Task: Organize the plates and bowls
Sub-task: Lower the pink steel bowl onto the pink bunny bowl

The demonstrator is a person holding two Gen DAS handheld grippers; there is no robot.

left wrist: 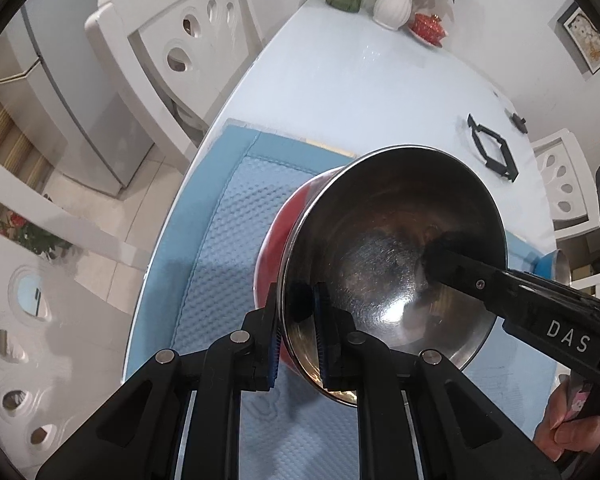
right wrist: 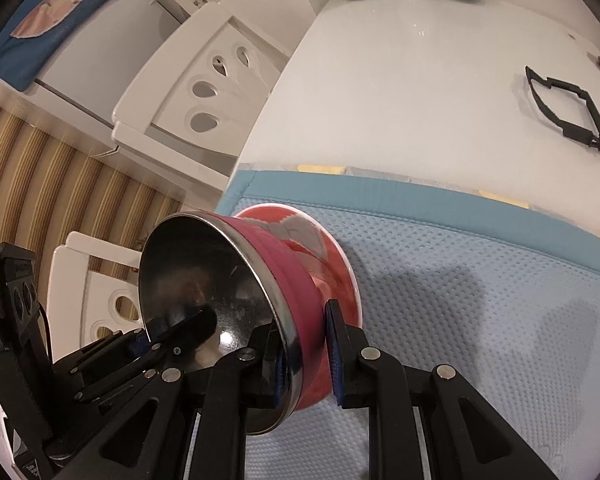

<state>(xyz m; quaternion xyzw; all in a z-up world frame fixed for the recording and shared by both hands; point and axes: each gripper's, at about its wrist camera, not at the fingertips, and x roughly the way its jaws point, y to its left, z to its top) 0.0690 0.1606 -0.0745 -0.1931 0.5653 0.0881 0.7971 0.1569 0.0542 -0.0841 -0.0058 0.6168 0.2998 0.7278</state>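
- Left hand-held gripper [left wrist: 296,334]: nearly closed, pads clamped on the near rim of the steel bowl [left wrist: 392,252], one finger outside, one inside.
- Right hand-held gripper [right wrist: 306,356]: narrowly open, pinching the opposite rim; inner finger inside the steel bowl, outer pad against the red bowl [right wrist: 332,256] behind it.
- Steel bowl tipped on edge, lifted over the blue mat [right wrist: 460,280] on the bench [right wrist: 400,80], nested against the red bowl.
- Red bowl mostly hidden behind the steel one in the left view.
- Blue object [left wrist: 550,266] at right cut off, unclear.
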